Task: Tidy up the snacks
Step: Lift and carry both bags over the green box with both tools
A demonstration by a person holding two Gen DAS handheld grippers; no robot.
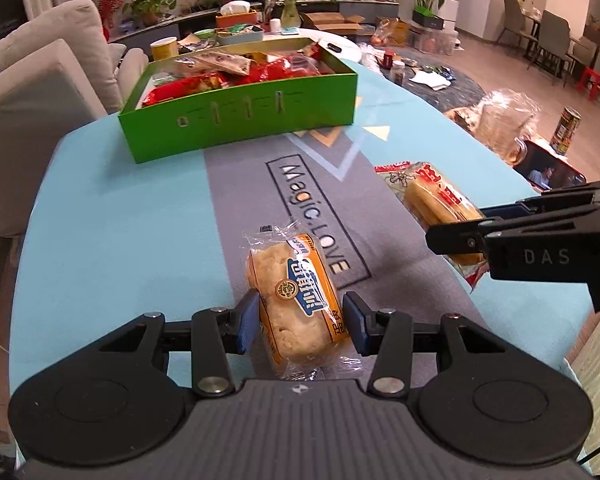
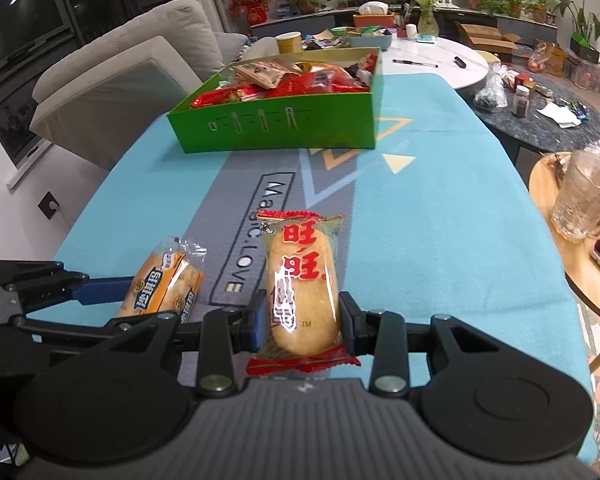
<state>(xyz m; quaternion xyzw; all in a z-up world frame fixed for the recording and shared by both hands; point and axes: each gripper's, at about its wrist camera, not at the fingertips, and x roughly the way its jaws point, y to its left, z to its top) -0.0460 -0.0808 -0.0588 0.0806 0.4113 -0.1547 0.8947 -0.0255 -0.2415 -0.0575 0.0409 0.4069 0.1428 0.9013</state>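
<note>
- Both grippers are loaded: the left gripper (image 1: 300, 322) has its blue pads pinched onto the sides of an orange-labelled bread packet (image 1: 296, 304), and the right gripper (image 2: 302, 318) is clamped the same way on a red-trimmed rice cracker packet (image 2: 302, 288).
- Each packet sits lengthwise between its jaws, low over the blue and grey table mat (image 1: 112, 232); whether either is lifted clear of the mat I cannot tell.
- The two tools are side by side and close together, the right one's fingers reaching in just beside the left one's packet.
- The green box (image 1: 244, 120), already heaped with red and brown snack packets, stands at the far end of the mat, well apart from both grippers. It looks like the place both packets should go.
- Risks, as I judge them:
  - slippery film could slide out of the pads, since only the packets' sides are held;
  - squeezing harder could crush the bread or snap the cracker;
  - moving both tools toward the box together could knock them into each other;
  - the heap could let a new packet roll back over the low wall.
- Off to the right, a glass mug (image 2: 584, 200) and a phone (image 1: 556, 168) sit on a small wooden side table (image 2: 572, 264), near the right tool's swing.
</note>
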